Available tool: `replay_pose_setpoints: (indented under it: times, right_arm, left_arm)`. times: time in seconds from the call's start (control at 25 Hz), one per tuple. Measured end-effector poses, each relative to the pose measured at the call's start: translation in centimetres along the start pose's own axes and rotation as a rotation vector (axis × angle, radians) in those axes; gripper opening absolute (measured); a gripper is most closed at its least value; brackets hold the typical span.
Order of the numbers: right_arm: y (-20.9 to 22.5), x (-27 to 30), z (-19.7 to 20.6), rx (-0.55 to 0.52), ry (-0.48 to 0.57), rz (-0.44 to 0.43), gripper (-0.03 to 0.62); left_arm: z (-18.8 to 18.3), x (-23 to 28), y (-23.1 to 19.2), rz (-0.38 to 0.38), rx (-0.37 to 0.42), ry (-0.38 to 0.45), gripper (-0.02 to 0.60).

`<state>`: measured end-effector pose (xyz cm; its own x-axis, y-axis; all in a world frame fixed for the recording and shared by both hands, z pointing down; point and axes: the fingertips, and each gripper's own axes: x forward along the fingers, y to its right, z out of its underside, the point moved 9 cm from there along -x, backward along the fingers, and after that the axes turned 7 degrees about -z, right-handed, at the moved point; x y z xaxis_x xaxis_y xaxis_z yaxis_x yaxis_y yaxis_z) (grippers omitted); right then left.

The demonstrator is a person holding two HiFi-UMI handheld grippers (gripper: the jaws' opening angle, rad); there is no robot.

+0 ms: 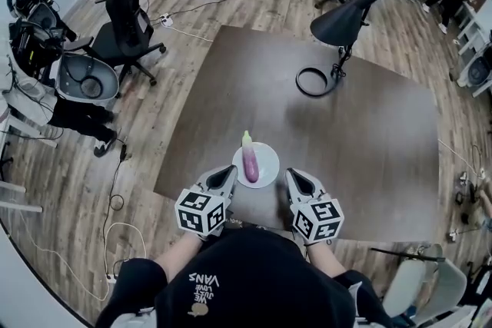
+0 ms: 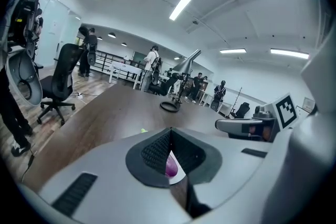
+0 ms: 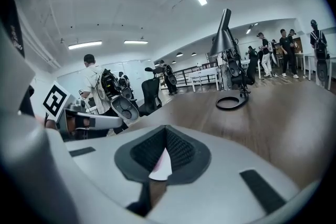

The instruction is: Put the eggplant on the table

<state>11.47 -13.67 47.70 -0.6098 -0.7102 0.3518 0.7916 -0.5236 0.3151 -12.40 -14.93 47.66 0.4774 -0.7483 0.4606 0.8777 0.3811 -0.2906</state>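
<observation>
Eggplant (image 1: 250,163) lies on white plate (image 1: 268,155) near front edge of surface (image 1: 361,127). L gripper (image 1: 228,175) & R gripper (image 1: 295,178) flank the plate w/ jaws pressed together, nothing between them, not touching eggplant.

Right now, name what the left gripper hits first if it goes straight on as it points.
Probably the near rim of the round white plate, then the purple eggplant lying on it; both sit just ahead of the left gripper. Its height above the plate is unclear.
</observation>
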Motion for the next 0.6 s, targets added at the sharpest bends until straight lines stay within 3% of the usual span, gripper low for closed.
replay_pose_setpoints:
  times: [0.6]
  right_arm:
    - [0.5,0.3,-2.0,-0.028,0.027,0.012,0.018]
  left_arm:
    - [-1.7,0.5,-0.8,-0.006,-0.015,0.031,0.011]
